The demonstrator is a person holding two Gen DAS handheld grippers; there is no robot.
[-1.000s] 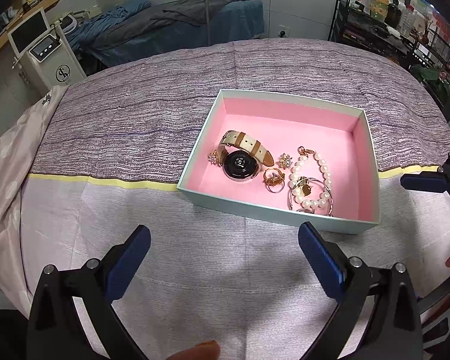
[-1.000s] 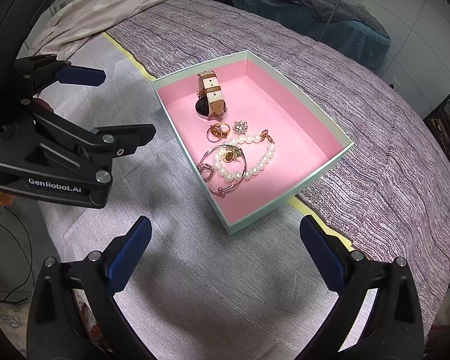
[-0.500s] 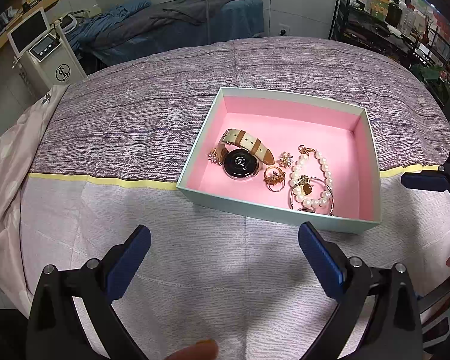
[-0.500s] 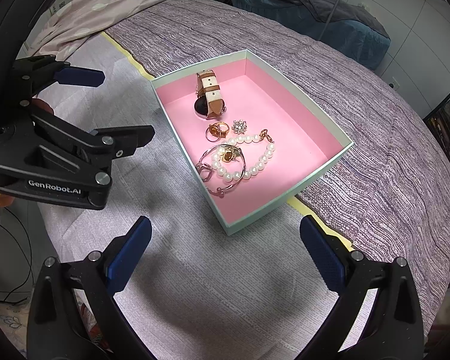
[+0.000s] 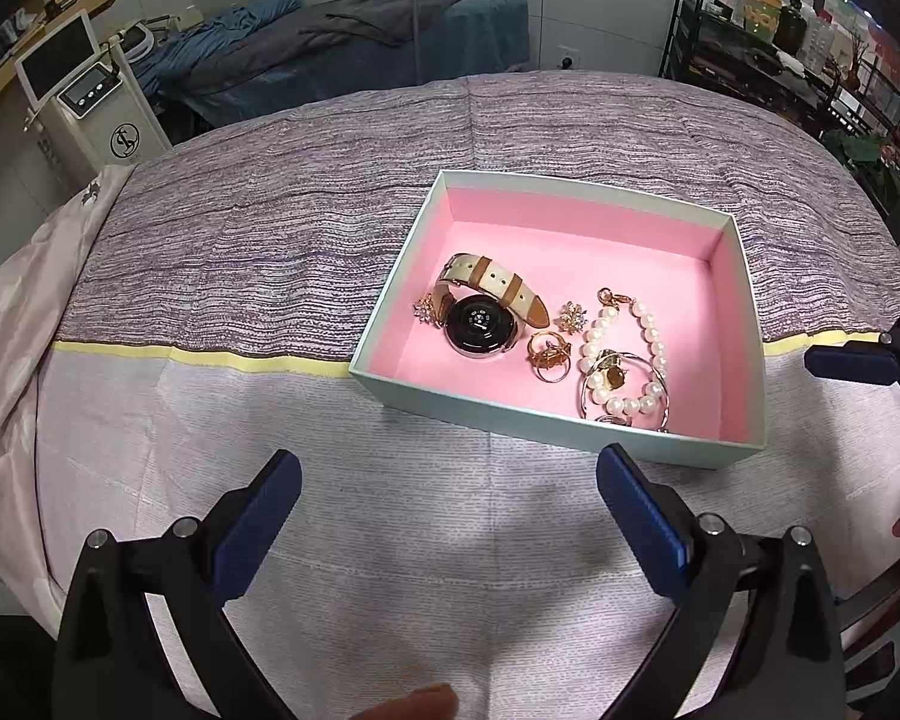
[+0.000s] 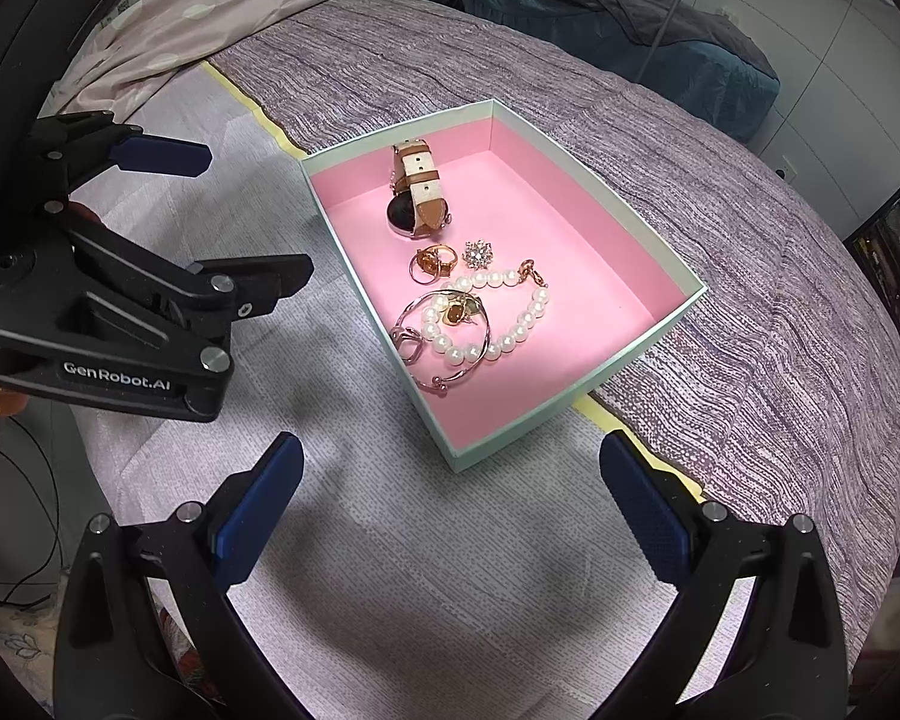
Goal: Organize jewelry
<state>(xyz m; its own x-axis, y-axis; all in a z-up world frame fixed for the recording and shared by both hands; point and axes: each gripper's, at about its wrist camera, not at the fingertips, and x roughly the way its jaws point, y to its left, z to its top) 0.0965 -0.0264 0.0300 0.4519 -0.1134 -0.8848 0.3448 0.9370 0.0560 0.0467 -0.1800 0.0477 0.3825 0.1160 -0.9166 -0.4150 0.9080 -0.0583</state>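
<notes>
Purple bedspread (image 5: 282,252), jewelry box (image 5: 534,414) beyond both grippers' spread fingers (image 5: 258,516)

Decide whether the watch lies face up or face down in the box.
Face down. In the left wrist view the watch shows its dark sensor back, lying on the pink floor of the box.

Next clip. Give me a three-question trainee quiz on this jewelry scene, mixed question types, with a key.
1. True or false: the watch lies inside the pink-lined box.
2. Which sits nearest the pearl bracelet? A) thin bangle B) watch C) left gripper
3. Fill in: both the left gripper and the right gripper are ____ and hold nothing.

Key: 1 true; 2 A, the bangle overlaps the pearls; 3 open.
</notes>
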